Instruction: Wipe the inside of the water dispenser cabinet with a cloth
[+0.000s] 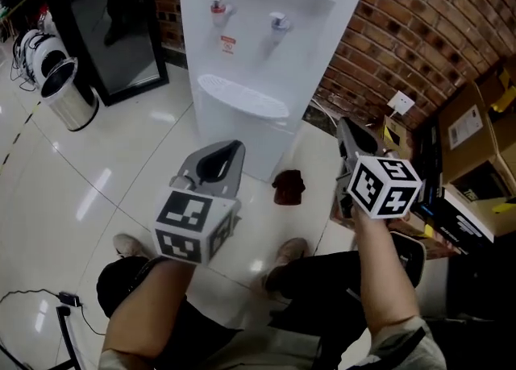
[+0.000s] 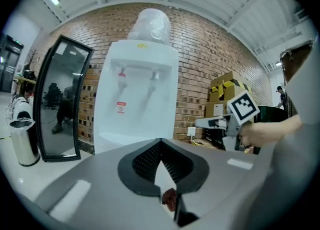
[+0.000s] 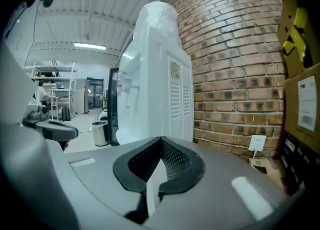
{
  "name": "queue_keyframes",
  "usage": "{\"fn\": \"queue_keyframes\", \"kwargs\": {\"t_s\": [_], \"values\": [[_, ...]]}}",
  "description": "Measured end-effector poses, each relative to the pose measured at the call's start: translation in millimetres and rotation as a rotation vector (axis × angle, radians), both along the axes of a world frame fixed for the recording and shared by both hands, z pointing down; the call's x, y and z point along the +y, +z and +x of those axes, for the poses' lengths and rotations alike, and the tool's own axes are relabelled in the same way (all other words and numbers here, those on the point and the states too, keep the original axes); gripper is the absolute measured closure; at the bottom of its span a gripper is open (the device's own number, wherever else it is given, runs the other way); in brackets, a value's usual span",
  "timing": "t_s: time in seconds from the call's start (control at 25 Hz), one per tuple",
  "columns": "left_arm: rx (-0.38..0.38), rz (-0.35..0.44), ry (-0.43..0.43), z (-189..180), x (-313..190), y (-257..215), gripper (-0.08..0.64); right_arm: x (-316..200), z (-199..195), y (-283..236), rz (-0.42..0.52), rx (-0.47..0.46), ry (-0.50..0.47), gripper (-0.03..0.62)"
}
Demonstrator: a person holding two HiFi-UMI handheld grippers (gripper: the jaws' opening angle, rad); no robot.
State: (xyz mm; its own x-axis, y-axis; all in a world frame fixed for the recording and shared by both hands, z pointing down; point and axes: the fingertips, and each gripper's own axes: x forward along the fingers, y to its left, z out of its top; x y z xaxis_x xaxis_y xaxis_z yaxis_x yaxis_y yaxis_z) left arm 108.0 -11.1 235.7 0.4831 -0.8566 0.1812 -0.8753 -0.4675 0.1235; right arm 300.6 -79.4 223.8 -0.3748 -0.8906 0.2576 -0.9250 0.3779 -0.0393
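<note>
1. Left tool (image 1: 234,149) shut, empty; right tool (image 1: 344,128) shut, empty too.
2. Cloth (image 1: 289,186) lies crumpled on the floor (image 1: 121,167), frame centre, at the dispenser (image 1: 258,54) base.
3. Looks soft and light: pinch a raised fold, should lift easily.

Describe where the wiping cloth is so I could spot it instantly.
Find the white water dispenser against the brick wall. On the pale floor at its foot lies a crumpled cloth. It is the only dark red thing on that floor.
</note>
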Motion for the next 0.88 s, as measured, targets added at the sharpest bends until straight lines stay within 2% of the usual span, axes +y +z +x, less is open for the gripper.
{"fn": "queue_keyframes", "kwargs": {"t_s": [0.24,0.48,0.68,0.88], "values": [[0.0,-0.023,-0.045,-18,0,0,0.56,37,-32,-24,0.101,0.145,-0.12,0.58],[-0.027,0.052,-0.057,-11,1,-18,0.56,52,-31,-13,0.058,0.117,-0.148,0.58],[-0.064,0.062,-0.046,-5,3,-15,0.56,50,-28,-8,0.033,0.094,-0.151,0.581],[-0.059,0.052,-0.064,-10,2,-13,0.56,47,-27,-16,0.048,0.063,-0.14,0.581]]}}
